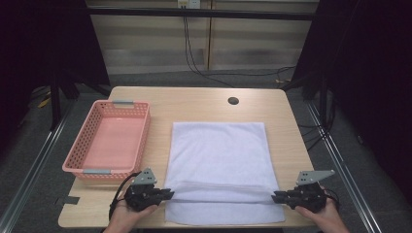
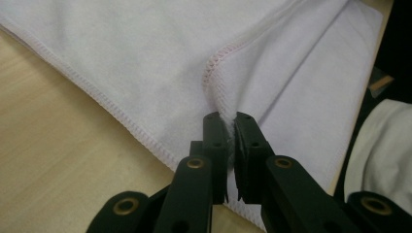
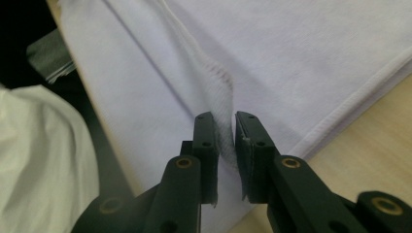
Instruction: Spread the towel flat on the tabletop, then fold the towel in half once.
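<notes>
A white towel (image 1: 218, 155) lies flat on the wooden table (image 1: 194, 99), its near part folded over into a ridge across the front. My left gripper (image 1: 170, 194) is at the towel's near left edge. In the left gripper view its jaws (image 2: 231, 119) stand almost together and pinch a stitched towel corner (image 2: 218, 92). My right gripper (image 1: 274, 196) is at the near right edge. In the right gripper view its jaws (image 3: 224, 119) stand a little apart, and the towel hem (image 3: 221, 87) hangs loosely between them.
A pink plastic basket (image 1: 85, 170) stands with nothing in it on the table's left side, close to my left gripper. A round cable hole (image 1: 233, 101) sits near the far edge. The person's white garment (image 2: 384, 145) shows beyond the near table edge.
</notes>
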Action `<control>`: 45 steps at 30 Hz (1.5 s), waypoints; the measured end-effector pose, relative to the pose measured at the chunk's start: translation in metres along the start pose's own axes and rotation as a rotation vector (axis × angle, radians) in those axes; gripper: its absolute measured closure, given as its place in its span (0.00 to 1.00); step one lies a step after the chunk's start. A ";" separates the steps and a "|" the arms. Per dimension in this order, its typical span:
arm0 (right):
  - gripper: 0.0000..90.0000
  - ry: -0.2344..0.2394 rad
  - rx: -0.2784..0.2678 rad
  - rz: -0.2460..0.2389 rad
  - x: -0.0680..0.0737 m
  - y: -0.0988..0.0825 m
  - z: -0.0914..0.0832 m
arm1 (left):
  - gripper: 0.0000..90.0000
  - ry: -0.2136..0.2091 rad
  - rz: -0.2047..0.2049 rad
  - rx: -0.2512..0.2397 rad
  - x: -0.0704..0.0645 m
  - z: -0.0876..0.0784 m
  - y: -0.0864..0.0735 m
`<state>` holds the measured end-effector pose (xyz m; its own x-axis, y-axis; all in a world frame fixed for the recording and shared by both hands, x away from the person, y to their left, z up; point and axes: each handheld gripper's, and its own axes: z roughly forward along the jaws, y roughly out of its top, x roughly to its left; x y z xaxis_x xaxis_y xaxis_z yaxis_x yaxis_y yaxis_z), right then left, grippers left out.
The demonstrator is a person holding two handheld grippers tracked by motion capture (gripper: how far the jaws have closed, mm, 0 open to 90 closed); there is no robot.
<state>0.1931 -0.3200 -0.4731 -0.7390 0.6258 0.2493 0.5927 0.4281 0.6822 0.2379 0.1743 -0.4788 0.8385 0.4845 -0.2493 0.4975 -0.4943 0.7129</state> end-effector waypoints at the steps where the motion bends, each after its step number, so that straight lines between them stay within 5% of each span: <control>1: 0.87 -0.003 0.006 -0.012 0.003 -0.001 -0.001 | 0.93 -0.015 0.007 0.009 0.000 0.000 -0.002; 8: 0.85 0.030 0.019 -0.024 0.014 -0.005 -0.012 | 0.86 -0.051 0.033 0.023 -0.007 -0.012 -0.005; 16: 0.78 -0.020 -0.064 0.011 0.014 -0.005 -0.019 | 0.74 -0.055 0.026 -0.040 -0.007 -0.027 -0.005; 22: 0.72 -0.051 -0.078 0.021 -0.004 0.014 0.002 | 0.68 -0.017 -0.061 -0.060 0.018 0.002 0.017; 27: 0.70 -0.074 -0.091 0.021 -0.019 0.029 0.013 | 0.63 0.006 -0.075 -0.028 0.025 0.018 0.035; 31: 0.64 -0.095 -0.077 0.040 -0.040 0.043 0.029 | 0.59 0.019 -0.025 -0.016 0.034 0.035 0.052; 33: 0.62 -0.101 -0.072 0.051 -0.045 0.047 0.033 | 0.58 0.051 -0.064 -0.013 0.046 0.047 0.059; 39: 0.57 -0.129 -0.033 0.066 -0.065 0.062 0.054 | 0.60 0.092 -0.078 0.002 0.067 0.062 0.069; 41: 0.57 -0.152 -0.019 0.055 -0.070 0.066 0.062 | 0.62 0.138 -0.093 0.022 0.079 0.070 0.072; 45: 0.54 -0.202 0.005 0.050 -0.078 0.073 0.076 | 0.64 0.172 -0.104 0.022 0.082 0.078 0.076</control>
<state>0.3181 -0.2878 -0.4944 -0.6297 0.7642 0.1398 0.6292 0.3962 0.6687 0.3619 0.1203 -0.4956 0.7333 0.6486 -0.2037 0.5854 -0.4500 0.6744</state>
